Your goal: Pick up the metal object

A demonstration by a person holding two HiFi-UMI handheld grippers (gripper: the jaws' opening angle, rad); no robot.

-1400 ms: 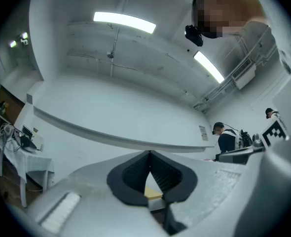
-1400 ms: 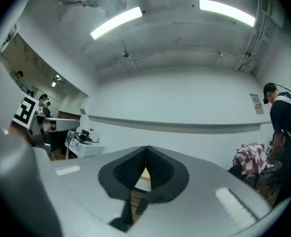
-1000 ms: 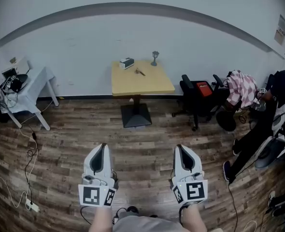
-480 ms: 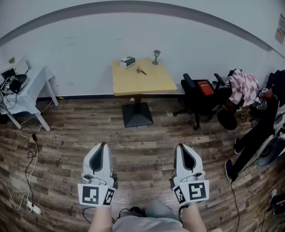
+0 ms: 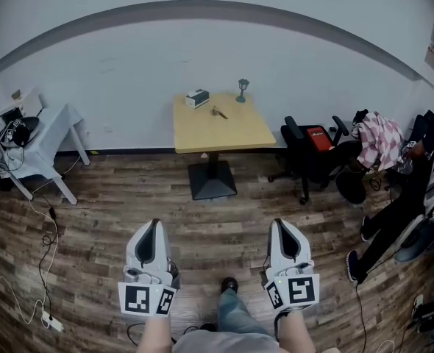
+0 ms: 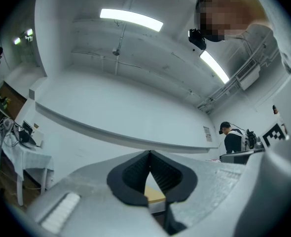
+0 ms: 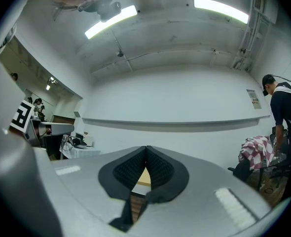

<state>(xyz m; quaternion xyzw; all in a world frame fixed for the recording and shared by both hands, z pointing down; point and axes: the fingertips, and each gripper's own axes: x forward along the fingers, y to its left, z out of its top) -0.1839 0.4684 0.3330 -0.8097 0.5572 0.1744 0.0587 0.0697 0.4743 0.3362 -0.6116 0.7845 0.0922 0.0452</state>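
A small metal object point(image 5: 218, 112) lies on the yellow square table point(image 5: 221, 127) by the far wall, between a small box point(image 5: 197, 98) and a little stemmed ornament point(image 5: 242, 89). My left gripper point(image 5: 155, 226) and right gripper point(image 5: 281, 225) are held side by side low in the head view, far short of the table, over the wood floor. Both are shut with nothing between the pads. In the left gripper view the left gripper point(image 6: 149, 153) has its tips meeting, with a slice of the table point(image 6: 154, 195) below them. The right gripper point(image 7: 146, 148) looks the same in its own view.
A white side table point(image 5: 44, 127) with cables stands at the left, and a cord and power strip point(image 5: 51, 318) lie on the floor. A black chair point(image 5: 312, 149), a pink checked cloth point(image 5: 379, 138) and a seated person point(image 5: 415, 190) fill the right. My shoe point(image 5: 229, 285) shows between the grippers.
The whole scene has drifted a little right and nearer as I walk toward the table. A leg and shoe have stepped into view between the grippers. Both grippers stay shut.
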